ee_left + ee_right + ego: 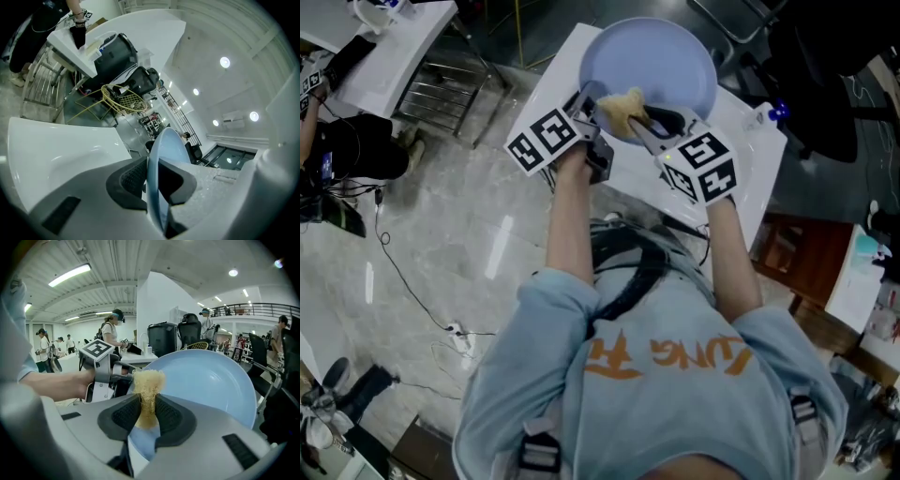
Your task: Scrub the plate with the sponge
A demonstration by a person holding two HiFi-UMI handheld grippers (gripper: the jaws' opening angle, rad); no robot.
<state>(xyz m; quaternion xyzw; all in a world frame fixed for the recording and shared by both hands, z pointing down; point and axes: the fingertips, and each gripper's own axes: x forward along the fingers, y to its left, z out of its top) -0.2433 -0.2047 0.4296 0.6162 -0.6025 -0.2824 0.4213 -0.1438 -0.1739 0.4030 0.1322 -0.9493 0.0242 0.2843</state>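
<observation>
From where I stand, the left gripper is clamped on the rim of the pale blue plate at about eight o'clock. Its own view shows the rim edge-on, pinched between both pads with no gap. The plate is held up over the white bench, its face turned towards the person.

Just right of that grip, at roughly seven o'clock on the plate's face, sits the straw-coloured fibrous sponge. The right gripper comes in from about five o'clock and is closed tight on the sponge's lower part. A tuft stands clear above the pads and lies against the plate.

I'd say the scrubbing is under way, and only the near edge looks to be under the sponge. To do it well, the left grip should hold steady so the plate does not twist under pressure. The right side should press only the free tuft to the surface, never the hard pads. Small circles working from seven o'clock across the centre towards one o'clock would cover the whole face. Pressing too hard near the far rim could lever the plate out of the clamp.
</observation>
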